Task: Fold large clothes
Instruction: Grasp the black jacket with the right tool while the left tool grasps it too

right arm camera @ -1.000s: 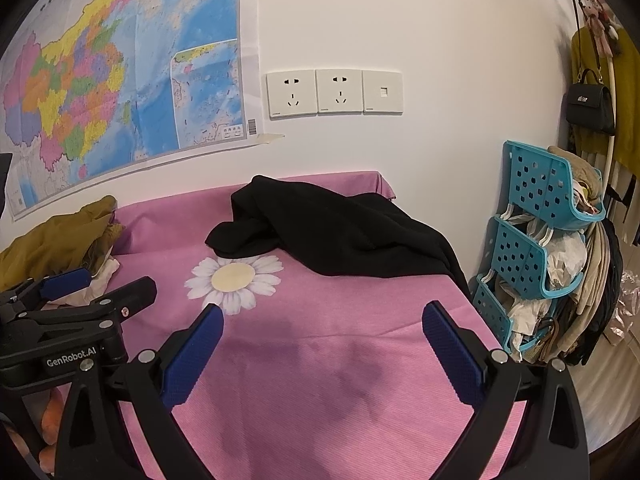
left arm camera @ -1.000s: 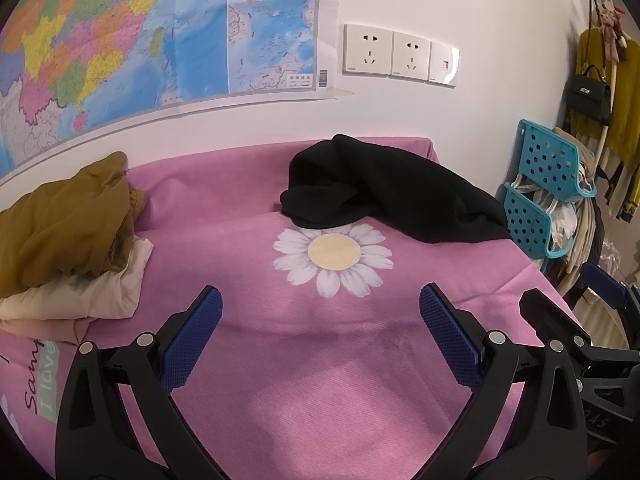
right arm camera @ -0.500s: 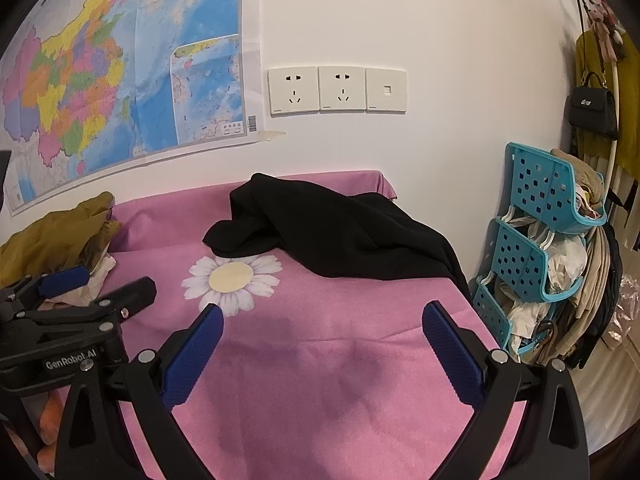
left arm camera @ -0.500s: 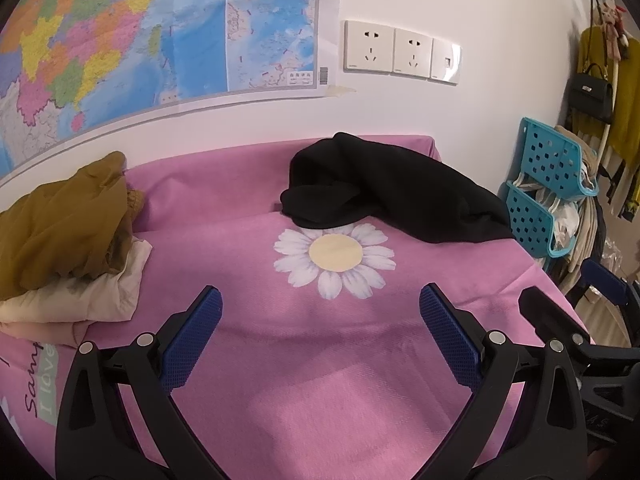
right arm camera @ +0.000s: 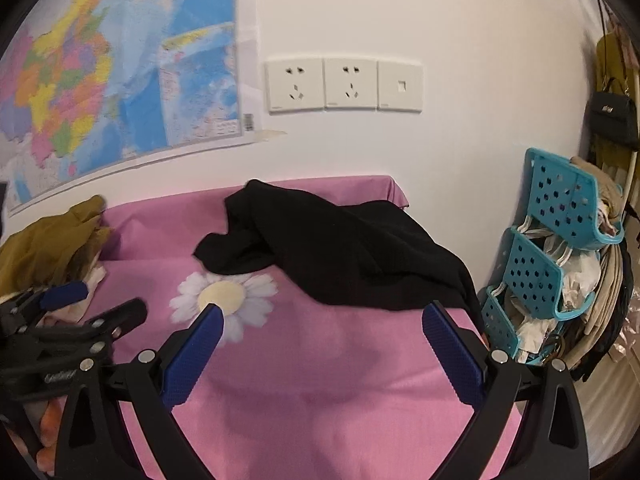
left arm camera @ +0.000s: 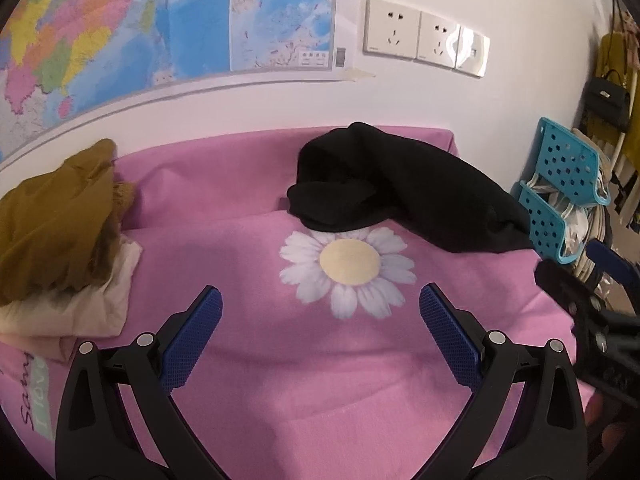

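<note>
— Both rigs had eased forward since a second before: in my right wrist view the black garment (right arm camera: 344,248) sat larger and closer, and the wall sockets (right arm camera: 344,85) had slid down the frame.

— And the grippers themselves?

— My left hand-held gripper (left arm camera: 320,320) was spread wide, nothing between its blue pads (left arm camera: 194,340), hovering over the pink cloth on the tabletop (left arm camera: 320,380), just short of the daisy print (left arm camera: 348,266). My right hand-held gripper (right arm camera: 322,340) was equally spread and bare, with its right pad close below the garment's near edge.

— Where did the garment lie?

— Crumpled in a heap at the far right of the tabletop, against the wall, its near edge touching the daisy petals and its right side draping toward the table's edge. On the far left sat a mustard garment (left arm camera: 56,232) piled on a cream one (left arm camera: 84,308). A map (left arm camera: 140,28) hung on the wall, and teal baskets (right arm camera: 560,248) stood to the right.
</note>
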Demonstrator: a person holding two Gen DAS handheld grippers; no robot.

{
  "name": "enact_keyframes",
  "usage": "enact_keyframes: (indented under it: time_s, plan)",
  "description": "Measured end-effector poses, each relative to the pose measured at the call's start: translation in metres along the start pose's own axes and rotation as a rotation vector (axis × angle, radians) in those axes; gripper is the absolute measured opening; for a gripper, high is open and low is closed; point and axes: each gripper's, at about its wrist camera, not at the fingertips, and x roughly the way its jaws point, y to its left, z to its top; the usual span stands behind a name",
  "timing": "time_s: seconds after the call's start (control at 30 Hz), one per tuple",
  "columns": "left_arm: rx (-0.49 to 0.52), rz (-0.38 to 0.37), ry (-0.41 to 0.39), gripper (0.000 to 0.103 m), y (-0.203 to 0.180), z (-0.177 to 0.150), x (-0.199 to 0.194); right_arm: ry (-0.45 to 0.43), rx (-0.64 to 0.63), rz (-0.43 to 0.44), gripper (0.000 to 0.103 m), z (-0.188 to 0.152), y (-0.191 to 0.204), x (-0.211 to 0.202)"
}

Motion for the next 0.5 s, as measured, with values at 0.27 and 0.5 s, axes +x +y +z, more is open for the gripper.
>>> enact_keyframes:
  time_s: [0.27,0.5]
  plan:
    - [-0.066,0.057,0.08,0.097,0.027,0.015,0.043,0.113,-0.152,-0.029,0.097,0.052,0.019,0.103]
    - [-0.098,0.091,0.106,0.097,0.052,0.017,0.058,0.264,-0.296,0.026,0.097,0.085,0.054,0.196]
